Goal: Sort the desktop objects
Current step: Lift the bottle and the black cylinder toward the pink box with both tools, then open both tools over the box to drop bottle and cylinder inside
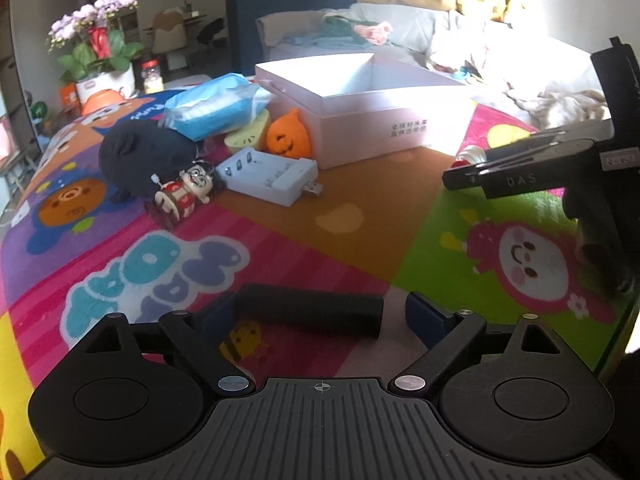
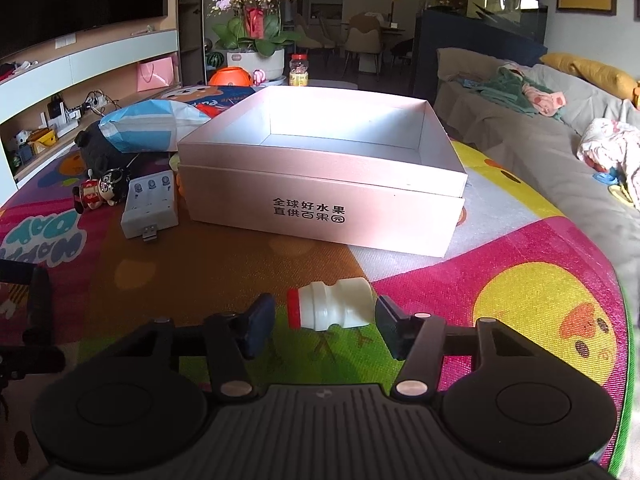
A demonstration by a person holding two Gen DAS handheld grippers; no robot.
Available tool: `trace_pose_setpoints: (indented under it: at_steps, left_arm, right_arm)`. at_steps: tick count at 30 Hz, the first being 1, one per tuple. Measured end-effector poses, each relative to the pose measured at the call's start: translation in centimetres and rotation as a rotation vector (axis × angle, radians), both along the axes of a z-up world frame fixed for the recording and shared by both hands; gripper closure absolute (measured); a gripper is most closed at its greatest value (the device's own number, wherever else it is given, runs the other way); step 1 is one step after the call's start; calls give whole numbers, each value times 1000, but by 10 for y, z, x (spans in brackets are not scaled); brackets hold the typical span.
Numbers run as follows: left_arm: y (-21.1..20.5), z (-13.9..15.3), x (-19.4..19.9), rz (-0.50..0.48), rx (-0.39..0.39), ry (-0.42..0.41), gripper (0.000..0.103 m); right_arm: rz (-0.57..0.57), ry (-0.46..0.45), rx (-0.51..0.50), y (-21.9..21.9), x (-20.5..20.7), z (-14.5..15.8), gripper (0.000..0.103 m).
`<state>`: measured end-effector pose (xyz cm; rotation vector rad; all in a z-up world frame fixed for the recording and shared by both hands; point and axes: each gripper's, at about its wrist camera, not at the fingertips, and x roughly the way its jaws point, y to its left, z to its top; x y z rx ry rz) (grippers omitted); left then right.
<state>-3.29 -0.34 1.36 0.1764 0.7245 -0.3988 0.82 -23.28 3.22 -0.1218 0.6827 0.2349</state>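
Living room, worktop (image 2: 240,272) under bright cartoon mat. Small white bottle (image 2: 334,308) with red cap lies on side near pink box (image 2: 320,208), between fingers of right tongs (image 2: 326,326), spread, not gripping. Left tongs (image 1: 316,314) spread around black cylinder (image 1: 310,310) on mat. White battery charger (image 2: 150,206), wind-up doll (image 2: 100,192) left of box.

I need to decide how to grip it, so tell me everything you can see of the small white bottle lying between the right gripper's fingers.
The small white bottle looks like smooth plastic, squat, with a pinched waist and a red cap pointing left. It lies on its side on the colourful mat, in front of the pink box, crosswise between the open fingers of the right gripper. Its base sits very near the right finger; contact is unclear. The cap stands clear of the left finger.
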Motion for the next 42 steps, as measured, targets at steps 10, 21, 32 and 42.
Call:
trace_pose_setpoints:
  at_steps: [10,21,32,42]
  left_arm:
    - [-4,6,-4,13,27,-26,22]
    - [-52,102,34,-111,11,-376,22]
    - [-84,105,132,-19,17,-376,4]
    - [27,55,59,274,126,-226,1]
  right_arm:
    - [12,4,-7,2,-1,3,60]
    - [32,-204,49,-36,-31,112,60]
    - [-43,-290,148,-40,91,170,50]
    - [173,-171,53,15,42,104,46]
